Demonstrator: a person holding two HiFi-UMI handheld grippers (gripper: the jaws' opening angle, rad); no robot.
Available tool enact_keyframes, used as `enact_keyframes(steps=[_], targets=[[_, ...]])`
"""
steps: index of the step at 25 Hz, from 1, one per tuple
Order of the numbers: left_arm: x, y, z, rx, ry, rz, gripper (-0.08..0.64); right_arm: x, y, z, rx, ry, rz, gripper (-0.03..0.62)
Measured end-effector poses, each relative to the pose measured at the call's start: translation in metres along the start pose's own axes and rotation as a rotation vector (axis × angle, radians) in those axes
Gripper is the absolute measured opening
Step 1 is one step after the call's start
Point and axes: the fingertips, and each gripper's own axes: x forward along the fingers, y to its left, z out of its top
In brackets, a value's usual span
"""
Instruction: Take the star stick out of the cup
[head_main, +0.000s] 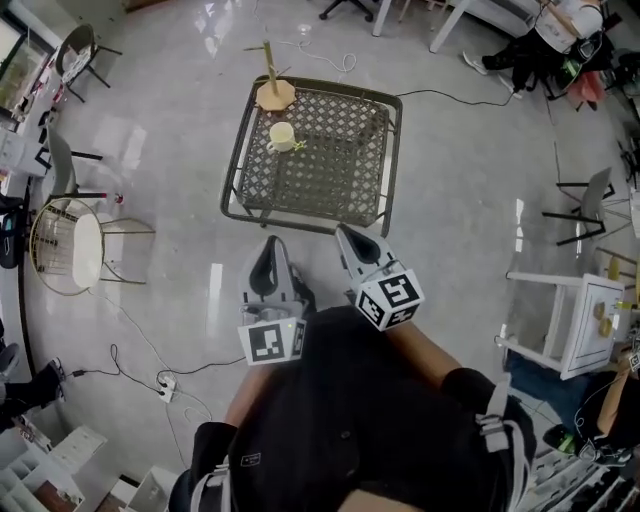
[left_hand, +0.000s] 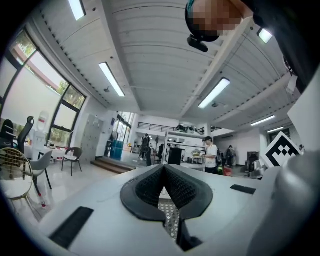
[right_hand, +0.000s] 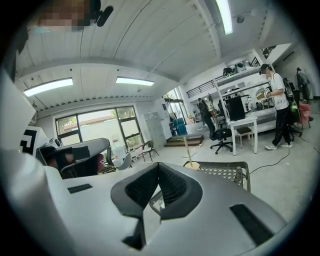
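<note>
Pale cup (head_main: 281, 137) upright on mesh table (head_main: 340, 170), yellow-green star stick (head_main: 298, 146) in it

Both claws closed and empty, held just ahead of the torso

The left claw (head_main: 267, 262) and the right claw (head_main: 351, 243) sit side by side. The left points to 12 o'clock and the right leans toward 11 o'clock. Each one's jaws meet at the tips with nothing between them. The bare right forearm (head_main: 432, 352) trails off toward 5 o'clock.

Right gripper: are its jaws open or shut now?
Shut: the right gripper shows both pads meeting at the tips, nothing between them.
</note>
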Motion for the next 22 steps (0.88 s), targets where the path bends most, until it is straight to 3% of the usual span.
enact_keyframes(steps=[9,22], targets=[[0.044,0.071,-0.007,-0.025,0.03,-0.115,0.015,0.076,-0.001,-0.01,0.082,0.026,-0.137,0.011],[0.076,0.1,-0.008,-0.099,0.029,-0.093,0.015,0.145,-0.043,-0.013,0.122,0.077,-0.188,0.011]])
